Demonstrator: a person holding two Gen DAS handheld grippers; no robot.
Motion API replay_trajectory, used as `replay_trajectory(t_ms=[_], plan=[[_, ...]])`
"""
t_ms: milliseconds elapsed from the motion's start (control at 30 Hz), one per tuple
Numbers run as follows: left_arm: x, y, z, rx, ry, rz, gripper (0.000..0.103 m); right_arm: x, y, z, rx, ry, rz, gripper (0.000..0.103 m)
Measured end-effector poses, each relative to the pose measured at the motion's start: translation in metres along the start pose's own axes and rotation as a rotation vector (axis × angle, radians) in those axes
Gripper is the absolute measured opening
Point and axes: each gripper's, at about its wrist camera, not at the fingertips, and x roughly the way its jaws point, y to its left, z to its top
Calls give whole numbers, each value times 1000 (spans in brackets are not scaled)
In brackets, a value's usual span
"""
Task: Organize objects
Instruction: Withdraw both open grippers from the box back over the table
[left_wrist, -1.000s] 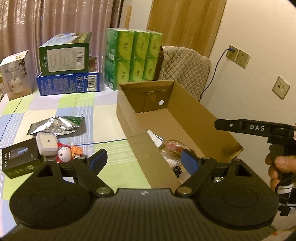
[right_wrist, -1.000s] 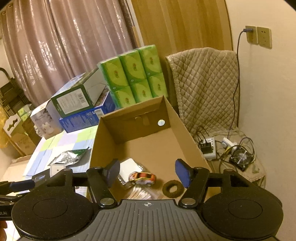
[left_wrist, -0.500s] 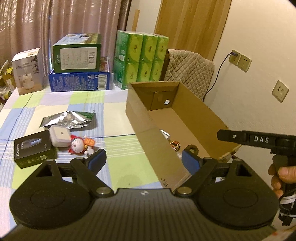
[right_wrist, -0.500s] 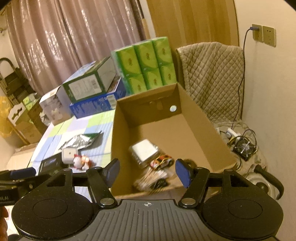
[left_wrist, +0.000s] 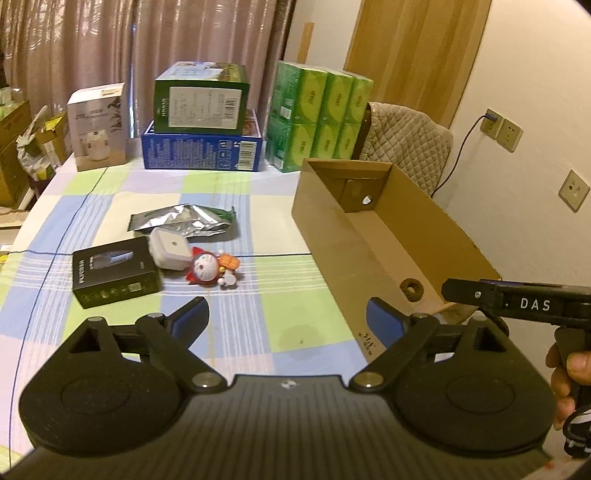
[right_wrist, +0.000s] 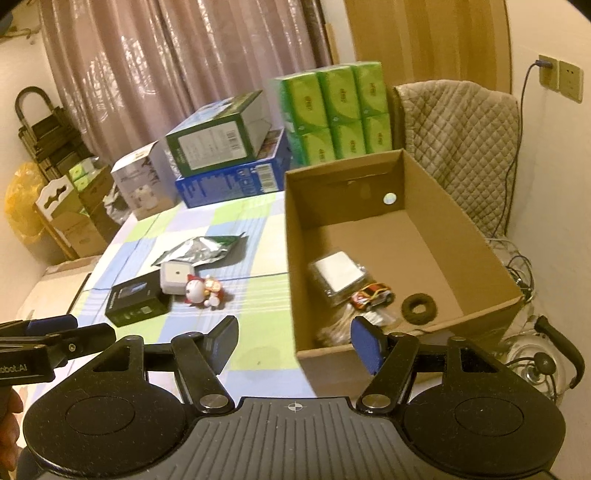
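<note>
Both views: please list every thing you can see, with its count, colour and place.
cardboard box: 1, brown, table's right side
toy car: 1, red-yellow, in box
ring: 1, dark, in box
white packet: 1, in box
foil bag: 1, silver, on tablecloth
black box: 1, on tablecloth
white case: 1, beside black box
doll: 1, red-white, on tablecloth
green packs: 1 stack, table's far end
left gripper: black, jaws opening, empty
right gripper: black, open, empty

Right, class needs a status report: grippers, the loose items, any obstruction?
Left gripper opening, empty. Right gripper open, empty. Doll outside cardboard box. Path clear.
</note>
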Motion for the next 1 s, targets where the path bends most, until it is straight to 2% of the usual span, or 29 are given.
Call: replay_trajectory(t_ms=[500,1000], plan=[[-14,26,-13,-19,-1,29,93,3,27,-6,-31,8,34,65],[-28,67,-24,-39,7,103,94,10,62,-9,-103,15,88,66]])
